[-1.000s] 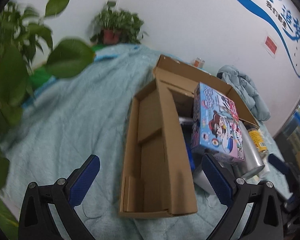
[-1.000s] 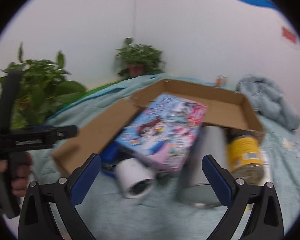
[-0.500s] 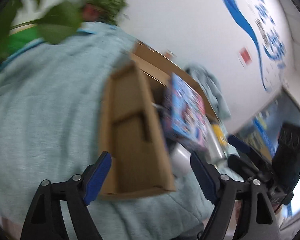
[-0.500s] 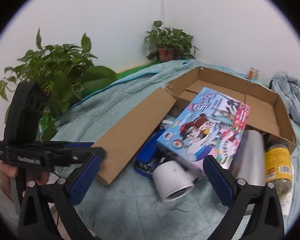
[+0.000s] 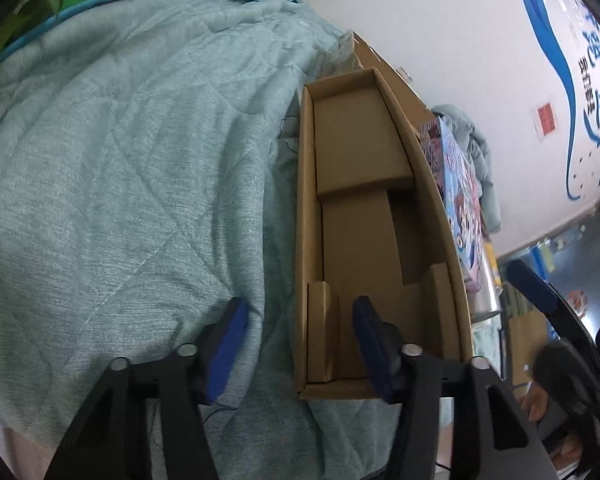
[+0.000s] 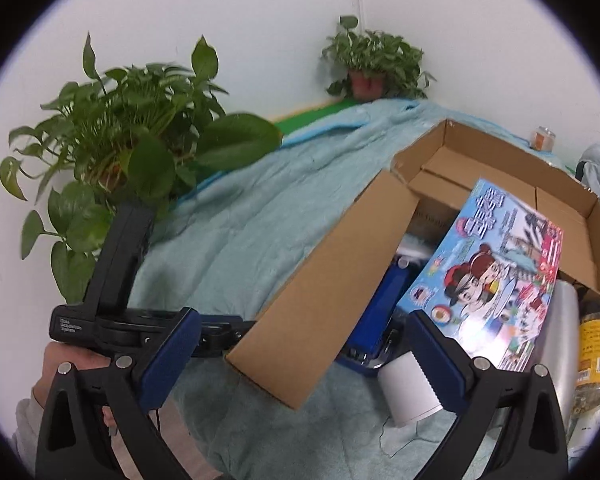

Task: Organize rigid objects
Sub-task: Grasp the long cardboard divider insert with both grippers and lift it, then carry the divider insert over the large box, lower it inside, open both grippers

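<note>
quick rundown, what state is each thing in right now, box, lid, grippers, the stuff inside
left gripper: partly closed, fingers astride the lid's side wall
right gripper: open, holding nothing
cardboard lid: flipped open, empty
cardboard box: open
picture box: tilted, leaning on other items
white roll: lying on its side
yellow-label jar: on its side

Wall lettering (image 5: 592, 92) and box (image 6: 496, 280) print show Chinese, unreadable.
</note>
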